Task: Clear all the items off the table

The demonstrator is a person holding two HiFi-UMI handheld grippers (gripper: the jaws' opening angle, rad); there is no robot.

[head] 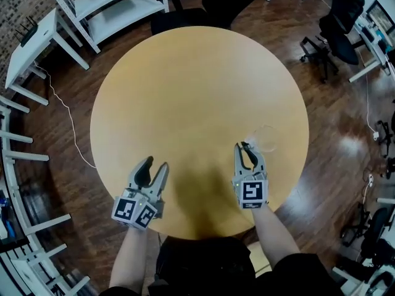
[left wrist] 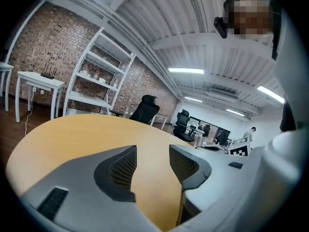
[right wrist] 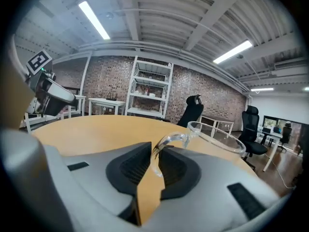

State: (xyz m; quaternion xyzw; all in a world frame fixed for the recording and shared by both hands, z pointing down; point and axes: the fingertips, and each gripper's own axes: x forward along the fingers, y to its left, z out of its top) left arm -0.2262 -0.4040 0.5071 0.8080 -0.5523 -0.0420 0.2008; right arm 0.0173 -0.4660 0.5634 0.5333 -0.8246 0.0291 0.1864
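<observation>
A clear glass cup stands near the right edge of the round wooden table. My right gripper is shut on the cup's handle. In the right gripper view the thin clear handle sits pinched between the two dark pads, and the cup's rim shows just beyond the right gripper. My left gripper hovers over the table's near left part, open with nothing in it. In the left gripper view only bare tabletop shows between the fingers of the left gripper.
White shelving and a white desk stand beyond the table at the far left. A black office chair is at the table's far edge, more chairs at the right. A cable lies on the wooden floor at the left.
</observation>
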